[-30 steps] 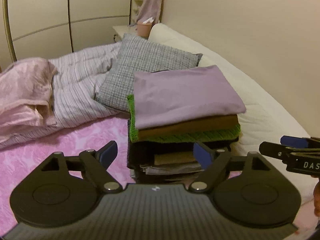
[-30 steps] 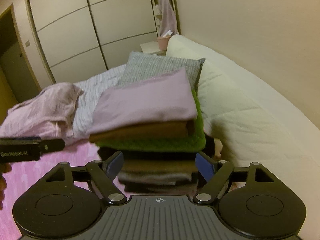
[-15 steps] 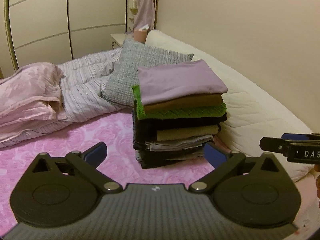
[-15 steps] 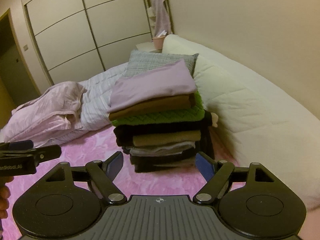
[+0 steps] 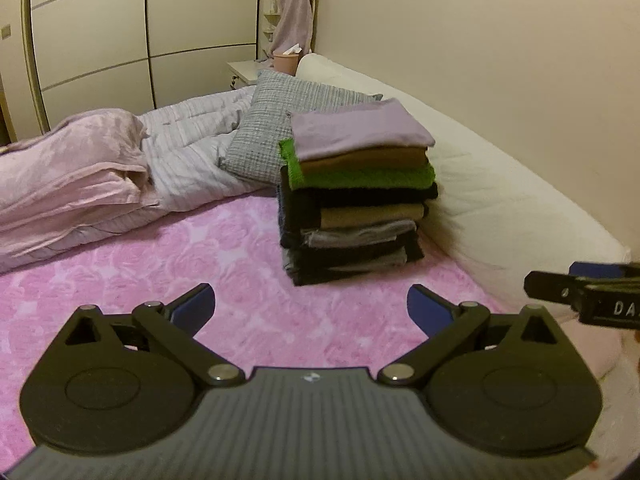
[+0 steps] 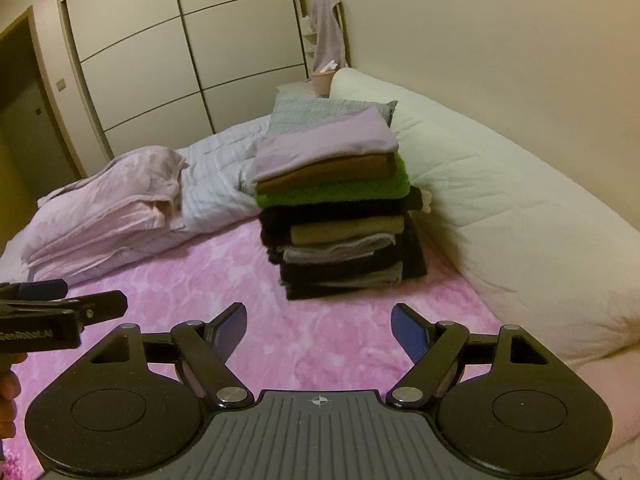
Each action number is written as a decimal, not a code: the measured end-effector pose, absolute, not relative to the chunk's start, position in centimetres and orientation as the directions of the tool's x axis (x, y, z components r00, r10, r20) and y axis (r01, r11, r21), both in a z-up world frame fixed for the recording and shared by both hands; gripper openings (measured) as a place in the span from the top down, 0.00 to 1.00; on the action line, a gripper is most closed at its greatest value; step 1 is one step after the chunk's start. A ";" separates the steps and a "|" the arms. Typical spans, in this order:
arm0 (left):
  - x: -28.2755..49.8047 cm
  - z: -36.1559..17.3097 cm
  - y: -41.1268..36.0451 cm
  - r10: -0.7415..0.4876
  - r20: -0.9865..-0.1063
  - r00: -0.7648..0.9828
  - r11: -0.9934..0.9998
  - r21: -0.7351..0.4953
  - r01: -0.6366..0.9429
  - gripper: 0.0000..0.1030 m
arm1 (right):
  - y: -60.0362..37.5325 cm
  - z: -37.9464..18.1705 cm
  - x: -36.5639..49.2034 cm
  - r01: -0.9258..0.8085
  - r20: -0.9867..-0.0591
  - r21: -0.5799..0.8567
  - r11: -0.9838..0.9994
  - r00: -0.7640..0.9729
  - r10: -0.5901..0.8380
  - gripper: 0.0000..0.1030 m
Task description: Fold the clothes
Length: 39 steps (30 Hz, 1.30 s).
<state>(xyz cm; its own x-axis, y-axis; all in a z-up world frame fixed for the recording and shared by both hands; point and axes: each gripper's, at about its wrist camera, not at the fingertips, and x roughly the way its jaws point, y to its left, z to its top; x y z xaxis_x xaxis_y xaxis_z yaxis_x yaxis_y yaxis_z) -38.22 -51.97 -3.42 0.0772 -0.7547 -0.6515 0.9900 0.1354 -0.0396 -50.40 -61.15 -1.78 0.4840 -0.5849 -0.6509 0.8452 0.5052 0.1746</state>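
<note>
A tall stack of folded clothes [image 5: 356, 200] [image 6: 340, 216] stands on the pink bedspread, with a lilac piece [image 5: 356, 132] on top, then brown, green, black, tan and grey layers. My left gripper [image 5: 310, 310] is open and empty, well back from the stack over the bedspread. My right gripper [image 6: 318, 328] is open too and holds nothing, also short of the stack. The right gripper's finger tip [image 5: 560, 292] shows at the right edge of the left wrist view, and the left gripper's fingers [image 6: 80, 308] show at the left edge of the right wrist view.
Pink floral bedspread [image 5: 180, 272] covers the bed. A grey pillow [image 5: 276, 136] leans behind the stack. A striped duvet [image 5: 192, 152] and crumpled pink bedding [image 5: 68, 168] lie left. A white quilted bolster [image 5: 500, 192] runs along the wall. Wardrobe doors [image 6: 180, 60] stand behind.
Both grippers have pulled back from the stack, which now looks smaller and shows in full. Their fingers have spread wider apart.
</note>
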 end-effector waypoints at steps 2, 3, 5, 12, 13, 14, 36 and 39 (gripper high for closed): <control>-38.5 -3.4 -50.7 -0.744 -0.664 0.081 0.134 -0.030 0.990 0.02 | -59.9 -1.7 -50.7 0.843 -0.655 0.180 0.507 0.487 -0.577 0.26; -38.5 -3.4 -50.2 -0.738 -0.670 0.081 0.135 -0.029 0.990 0.02 | -59.3 -1.6 -50.7 0.842 -0.654 0.182 0.508 0.490 -0.576 0.26; -38.7 -3.3 -49.1 -0.732 -0.676 0.082 0.139 -0.031 0.990 0.02 | -58.4 -1.4 -50.8 0.838 -0.653 0.186 0.514 0.496 -0.572 0.26; -39.2 -2.6 -47.2 -0.730 -0.678 0.086 0.150 -0.037 0.988 0.02 | -57.5 -0.9 -50.9 0.818 -0.648 0.191 0.542 0.520 -0.557 0.26; -39.3 -2.6 -47.2 -0.730 -0.677 0.089 0.152 -0.035 0.988 0.02 | -57.5 -1.0 -50.9 0.815 -0.650 0.191 0.547 0.523 -0.552 0.26; -39.5 -2.6 -47.1 -0.729 -0.678 0.091 0.155 -0.034 0.987 0.02 | -57.6 -1.1 -51.0 0.813 -0.652 0.191 0.550 0.524 -0.549 0.26; -44.2 -2.6 -48.9 -0.718 -0.684 0.130 0.190 -0.012 0.982 0.02 | -60.0 -1.8 -54.1 0.779 -0.666 0.203 0.593 0.554 -0.500 0.26; -44.7 -2.6 -49.2 -0.720 -0.680 0.136 0.195 -0.011 0.981 0.02 | -60.8 -1.9 -54.5 0.771 -0.664 0.205 0.603 0.562 -0.493 0.26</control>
<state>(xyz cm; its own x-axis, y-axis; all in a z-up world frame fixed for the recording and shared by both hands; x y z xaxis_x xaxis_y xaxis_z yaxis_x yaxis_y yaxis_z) -44.67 -49.20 -2.60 0.1359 -0.7205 -0.6800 0.9807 0.1953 -0.0108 -54.55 -60.80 -1.88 0.5622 -0.4930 -0.6640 0.7709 0.6031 0.2050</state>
